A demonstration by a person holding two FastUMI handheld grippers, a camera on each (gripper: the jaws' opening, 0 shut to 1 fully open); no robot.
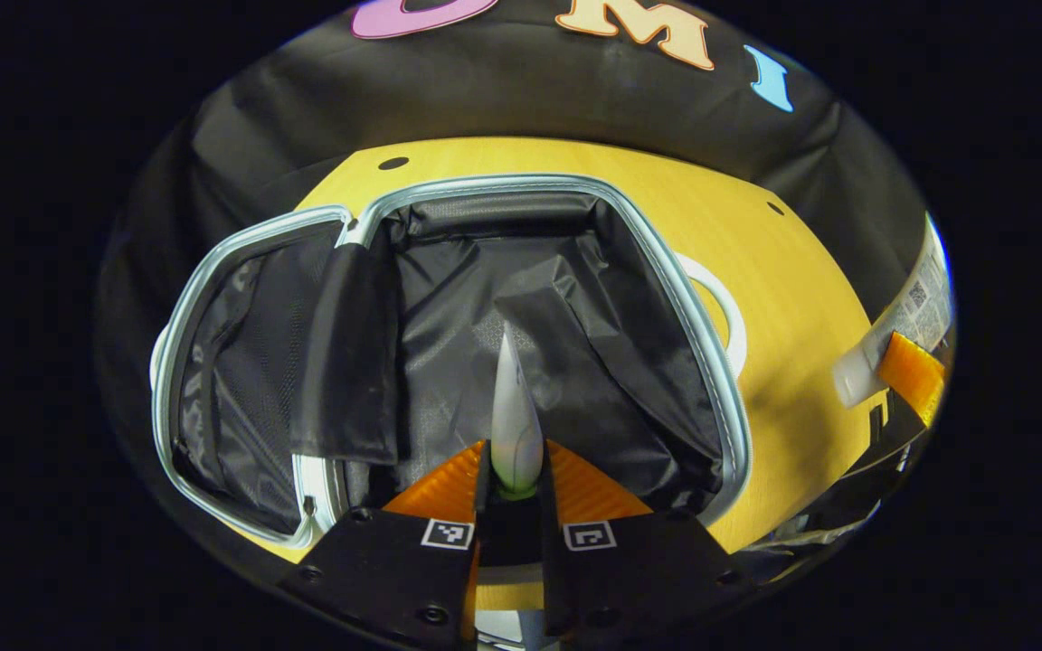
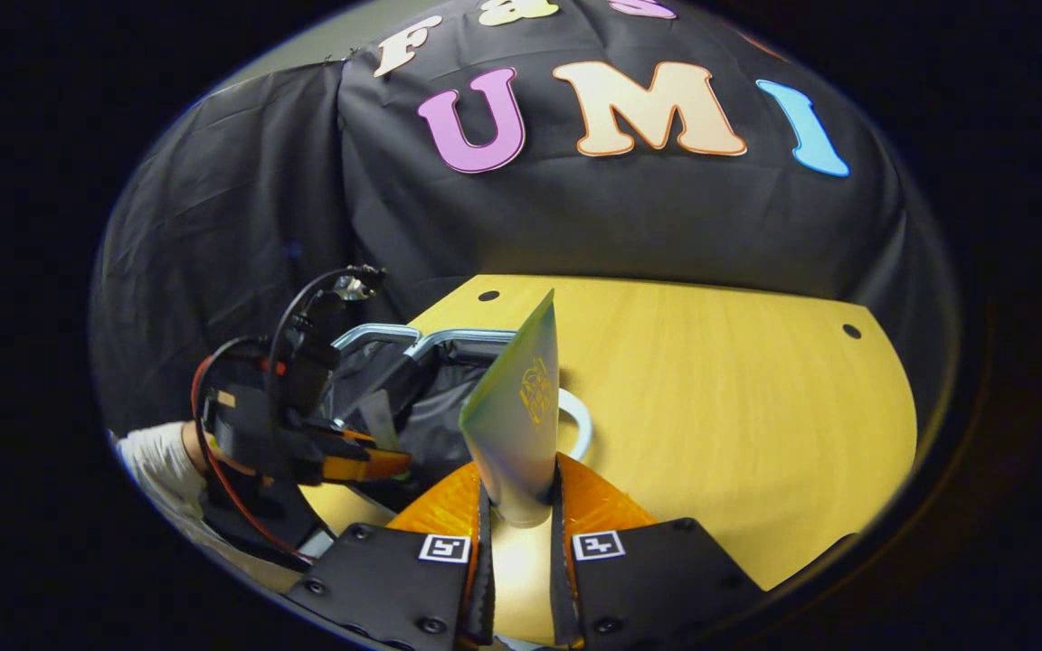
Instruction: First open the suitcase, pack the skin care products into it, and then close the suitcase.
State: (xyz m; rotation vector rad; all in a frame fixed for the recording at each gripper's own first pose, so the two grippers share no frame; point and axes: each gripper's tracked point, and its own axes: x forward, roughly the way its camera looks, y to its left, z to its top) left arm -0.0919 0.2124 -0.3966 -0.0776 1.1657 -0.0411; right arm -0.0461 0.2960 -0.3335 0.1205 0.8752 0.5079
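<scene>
Suitcase lies open, seemingly empty; each gripper's jaws grasp a tube.

Hardly anything here can be read as words. The pale green flat skin-care tube in the right gripper view carries a small gold emblem, too fine to make out as text. The white tube with a printed label at the right edge of the left gripper view has small dark print and a code square (blurred, not legible), and the black-and-white square marker tags on the gripper bodies carry patterns, not letters.
</scene>
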